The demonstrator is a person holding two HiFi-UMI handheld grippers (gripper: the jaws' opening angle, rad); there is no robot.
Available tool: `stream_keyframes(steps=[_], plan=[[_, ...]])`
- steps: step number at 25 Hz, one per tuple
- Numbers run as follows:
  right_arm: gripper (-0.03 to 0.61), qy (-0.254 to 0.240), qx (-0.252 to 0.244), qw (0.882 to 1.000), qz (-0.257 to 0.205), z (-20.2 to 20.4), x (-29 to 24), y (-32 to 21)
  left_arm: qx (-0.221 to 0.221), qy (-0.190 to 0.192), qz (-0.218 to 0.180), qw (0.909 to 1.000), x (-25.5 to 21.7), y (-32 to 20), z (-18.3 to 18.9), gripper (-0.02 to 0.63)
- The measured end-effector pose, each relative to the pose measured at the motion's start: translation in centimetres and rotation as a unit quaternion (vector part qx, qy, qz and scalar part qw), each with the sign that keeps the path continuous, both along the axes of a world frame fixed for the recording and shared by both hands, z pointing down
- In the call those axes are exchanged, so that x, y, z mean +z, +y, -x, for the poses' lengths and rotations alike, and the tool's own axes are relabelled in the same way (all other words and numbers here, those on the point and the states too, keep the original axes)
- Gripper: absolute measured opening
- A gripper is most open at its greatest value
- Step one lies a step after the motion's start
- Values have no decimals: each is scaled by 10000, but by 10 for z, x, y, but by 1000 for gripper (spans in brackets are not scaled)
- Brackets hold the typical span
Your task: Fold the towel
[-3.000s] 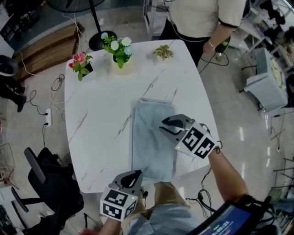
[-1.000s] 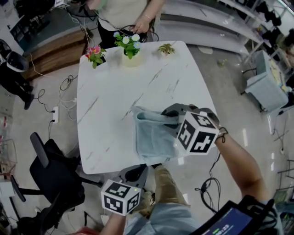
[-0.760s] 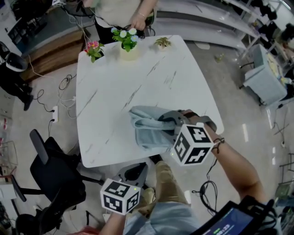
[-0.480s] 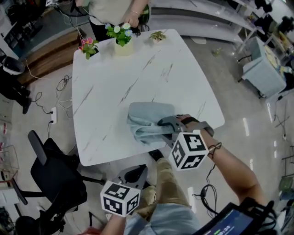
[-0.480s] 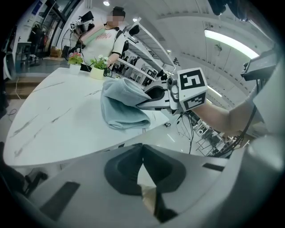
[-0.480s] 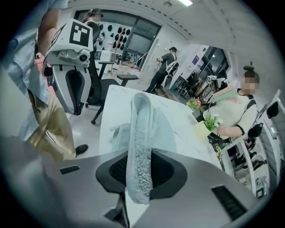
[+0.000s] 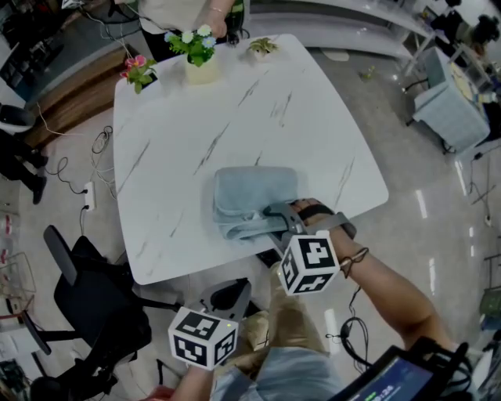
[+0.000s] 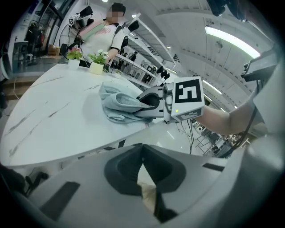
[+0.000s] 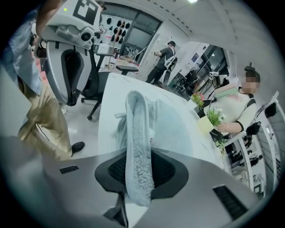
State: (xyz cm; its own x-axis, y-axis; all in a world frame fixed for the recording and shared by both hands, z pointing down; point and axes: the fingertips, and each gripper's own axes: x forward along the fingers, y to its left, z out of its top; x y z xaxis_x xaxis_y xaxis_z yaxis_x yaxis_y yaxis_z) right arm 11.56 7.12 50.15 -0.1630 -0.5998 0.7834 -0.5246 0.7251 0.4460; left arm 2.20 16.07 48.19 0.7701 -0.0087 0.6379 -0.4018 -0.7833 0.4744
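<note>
The light blue towel [image 7: 254, 196] lies doubled over near the front edge of the white marble table [image 7: 172, 157]. My right gripper [image 7: 274, 213] is at the towel's near edge, and a thick fold of towel [image 9: 138, 147] runs between its pads. Those jaws are opening, with the cloth still pinched between them. In the left gripper view the towel [image 8: 120, 100] and the right gripper [image 8: 149, 102] show on the table's near edge. My left gripper [image 7: 229, 292] hangs below and in front of the table edge, shut with nothing in it [image 8: 142, 147].
Two flower pots [image 7: 196, 55] [image 7: 137, 72] and a small plant [image 7: 262, 48] stand at the table's far edge, where a person [image 7: 196, 9] stands. A black office chair [image 7: 86, 298] is left of me on the floor. My trousered legs are under the table's front edge.
The right gripper has come down and back toward me with the towel, from held up over the table to resting at the near edge. The towel now lies in a shorter folded heap.
</note>
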Motion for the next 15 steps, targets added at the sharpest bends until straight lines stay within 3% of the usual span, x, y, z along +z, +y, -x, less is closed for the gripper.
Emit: stream_keyframes(steps=[1,4,6,9,12,15], plan=[[116,-101,1,9999,40,0,-4,2,13,12,-8,10000,-1,-1,-1,8],[257,-567,-80,9977,356,3,-22,13,56,44,-48,10000,-5,-2,-2,8],[288,-1059,-96,9929,540,6,-36,20,77,60,-67,9999,-8,-1,-3,8],[288,-1890,151,9786,795,2,-50,23,125,80,-99,9998,-12,0,-4,8],[288,-2208,513,9671,1156,-5,-38,25,152,88,-111,9998,-11,0,-5,8],[186,-2216,505,9683,1039,-4,-33,29,200,89,-103,9997,-9,3,-8,8]])
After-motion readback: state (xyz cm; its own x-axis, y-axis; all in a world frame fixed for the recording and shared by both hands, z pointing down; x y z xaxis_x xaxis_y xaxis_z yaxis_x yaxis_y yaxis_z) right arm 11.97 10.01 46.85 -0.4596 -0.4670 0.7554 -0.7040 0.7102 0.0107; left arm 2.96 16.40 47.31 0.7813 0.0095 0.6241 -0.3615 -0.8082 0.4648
